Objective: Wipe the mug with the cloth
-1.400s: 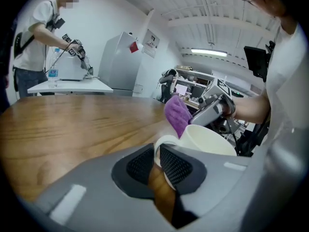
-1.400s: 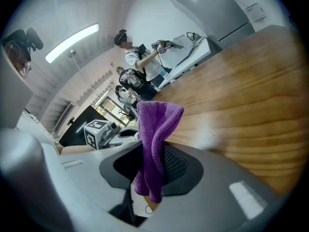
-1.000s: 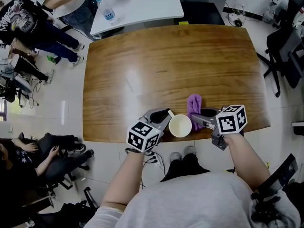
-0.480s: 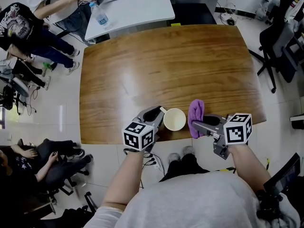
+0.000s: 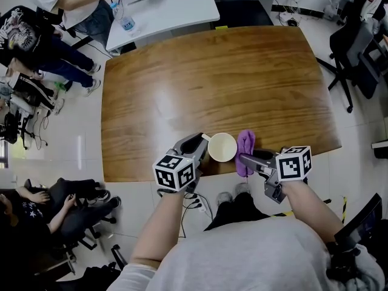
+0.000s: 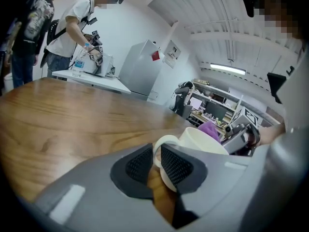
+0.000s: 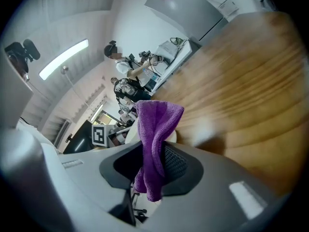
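A cream mug (image 5: pixel 222 147) stands upright over the near edge of the wooden table (image 5: pixel 212 77). My left gripper (image 5: pixel 203 142) holds it by the handle (image 6: pixel 161 142), which sits pinched between the pads while the jaws are opening slightly. In the left gripper view the mug body (image 6: pixel 205 141) shows just beyond the left gripper (image 6: pixel 157 162). My right gripper (image 5: pixel 242 160) is shut on a purple cloth (image 5: pixel 245 145), which hangs against the mug's right side. In the right gripper view the cloth (image 7: pixel 154 124) drapes between the jaws of the right gripper (image 7: pixel 152 166).
A white table (image 5: pixel 170 5) with a water bottle (image 5: pixel 126 23) stands beyond the far edge, with people at it. More people sit on the floor side at the left. Office chairs (image 5: pixel 357 47) stand to the right.
The right gripper has carried the cloth left, from beside the mug to against its right side. The mug, held by the left gripper, has shifted slightly left and away from me.
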The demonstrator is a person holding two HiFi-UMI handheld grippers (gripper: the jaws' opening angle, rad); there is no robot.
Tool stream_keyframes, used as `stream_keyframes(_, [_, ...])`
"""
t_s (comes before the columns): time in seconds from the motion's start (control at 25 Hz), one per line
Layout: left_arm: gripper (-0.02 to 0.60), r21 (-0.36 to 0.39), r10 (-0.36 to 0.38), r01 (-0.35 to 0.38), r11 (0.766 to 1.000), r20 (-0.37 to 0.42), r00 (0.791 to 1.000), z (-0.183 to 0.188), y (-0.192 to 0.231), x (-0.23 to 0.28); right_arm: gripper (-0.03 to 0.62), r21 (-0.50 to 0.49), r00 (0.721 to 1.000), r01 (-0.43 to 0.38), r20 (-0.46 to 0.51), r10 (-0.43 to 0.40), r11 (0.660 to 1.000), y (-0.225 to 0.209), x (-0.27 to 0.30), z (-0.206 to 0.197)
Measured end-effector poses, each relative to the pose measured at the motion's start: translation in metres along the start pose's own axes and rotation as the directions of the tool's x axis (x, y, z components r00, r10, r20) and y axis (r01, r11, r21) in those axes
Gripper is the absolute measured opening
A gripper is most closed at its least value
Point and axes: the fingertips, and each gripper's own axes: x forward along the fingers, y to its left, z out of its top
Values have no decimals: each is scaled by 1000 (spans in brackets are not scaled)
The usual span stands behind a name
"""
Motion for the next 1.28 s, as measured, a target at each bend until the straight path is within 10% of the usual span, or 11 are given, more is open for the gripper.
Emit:
stream_keyframes(0.32, [40, -8, -5, 5, 1000, 25, 1000, -4, 1, -10, 109, -12, 995, 98, -9, -98, 995, -25, 12, -4])
stream_keyframes(1.28, [54, 4, -28, 28, 1000, -13, 1000, -36, -32, -43, 109, 53, 992, 23, 125, -30, 998, 25, -24, -10])
